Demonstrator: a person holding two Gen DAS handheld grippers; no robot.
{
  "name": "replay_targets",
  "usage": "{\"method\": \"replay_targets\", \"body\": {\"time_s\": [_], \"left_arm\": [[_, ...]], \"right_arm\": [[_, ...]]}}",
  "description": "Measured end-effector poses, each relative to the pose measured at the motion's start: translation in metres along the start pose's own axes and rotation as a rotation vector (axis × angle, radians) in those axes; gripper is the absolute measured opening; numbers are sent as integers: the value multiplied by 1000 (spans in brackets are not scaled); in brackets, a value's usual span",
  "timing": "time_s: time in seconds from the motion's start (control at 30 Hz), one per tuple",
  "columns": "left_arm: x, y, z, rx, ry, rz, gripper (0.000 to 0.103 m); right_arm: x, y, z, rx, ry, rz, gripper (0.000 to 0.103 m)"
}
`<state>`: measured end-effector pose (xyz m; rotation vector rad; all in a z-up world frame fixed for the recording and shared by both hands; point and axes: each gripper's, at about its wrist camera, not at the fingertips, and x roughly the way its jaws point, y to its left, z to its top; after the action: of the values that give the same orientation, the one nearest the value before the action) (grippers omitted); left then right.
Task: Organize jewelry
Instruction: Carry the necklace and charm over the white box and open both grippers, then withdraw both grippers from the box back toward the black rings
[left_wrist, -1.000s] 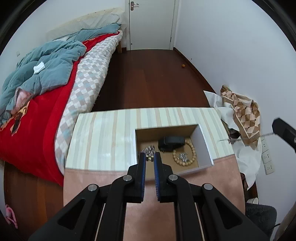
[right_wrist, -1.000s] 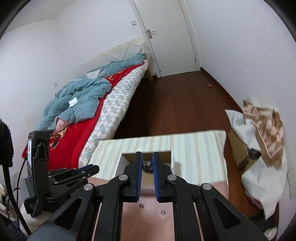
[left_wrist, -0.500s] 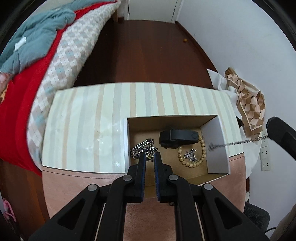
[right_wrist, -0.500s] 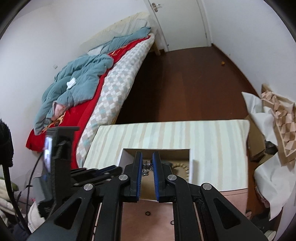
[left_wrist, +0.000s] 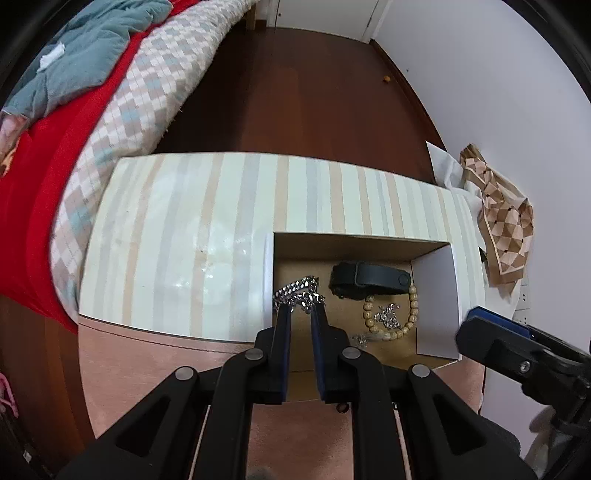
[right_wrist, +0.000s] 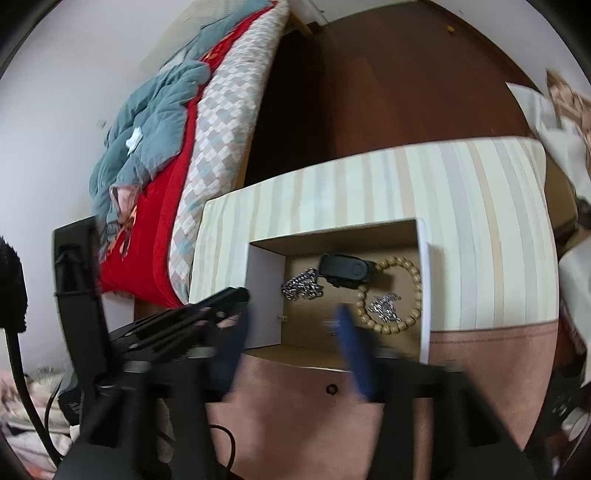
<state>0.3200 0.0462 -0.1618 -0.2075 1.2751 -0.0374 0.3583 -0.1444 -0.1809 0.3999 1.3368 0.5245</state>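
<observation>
While the left gripper (left_wrist: 300, 317) hangs over the near edge of the open box (left_wrist: 436, 295), its jaws stand narrowly apart with nothing between them, the tips just above the heap of silver chain (left_wrist: 297, 290) at the box's left side. The right gripper (right_wrist: 291, 332) shows as a blur in its own view; its jaws are spread wide and hold nothing, poised over the near part of the box floor. From the left wrist it appears as a dark shape at the right, beside the box's white wall.

Inside the box, a wooden bead bracelet (left_wrist: 410, 314) lies to the right, encircling a small silver trinket (left_wrist: 386, 317). Another small silver piece (left_wrist: 360, 339) lies nearer, touching the beads. Farther in sits a black band (left_wrist: 369, 282), against the bracelet's far side. The box rests on a desk (left_wrist: 177, 240) with a striped cover. Beyond lie a dark wood floor (left_wrist: 314, 92), a bed (left_wrist: 122, 92) to the left and crumpled patterned paper (left_wrist: 506, 229) to the right.
</observation>
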Motion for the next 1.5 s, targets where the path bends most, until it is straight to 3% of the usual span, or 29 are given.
{"method": "replay_targets", "body": {"time_s": [0.07, 0.17, 0.33, 0.37, 0.43, 0.67, 1.03, 1.5], "left_arm": [[-3, -1, 1, 11, -12, 23, 20], [-11, -4, -3, 38, -62, 97, 65], [-23, -2, -18, 57, -144, 189, 76], [-23, -2, -21, 62, -154, 201, 90], [-23, -4, -30, 78, -170, 226, 99], [-30, -7, -52, 92, -222, 266, 100], [-86, -12, -84, 69, -351, 268, 100], [-160, -21, -131, 76, -475, 256, 100]], "right_arm": [[-5, -5, -2, -3, -16, -25, 63], [-17, -4, -9, -49, -62, -126, 64], [-28, 6, -24, -172, -137, -438, 79], [-29, 6, -27, -186, -138, -469, 86], [-25, 6, -33, -205, -143, -528, 98], [-20, -3, -50, -227, -177, -639, 103], [-53, 26, -79, -233, -266, -593, 103], [-130, 72, -141, -252, -424, -556, 103]]}}
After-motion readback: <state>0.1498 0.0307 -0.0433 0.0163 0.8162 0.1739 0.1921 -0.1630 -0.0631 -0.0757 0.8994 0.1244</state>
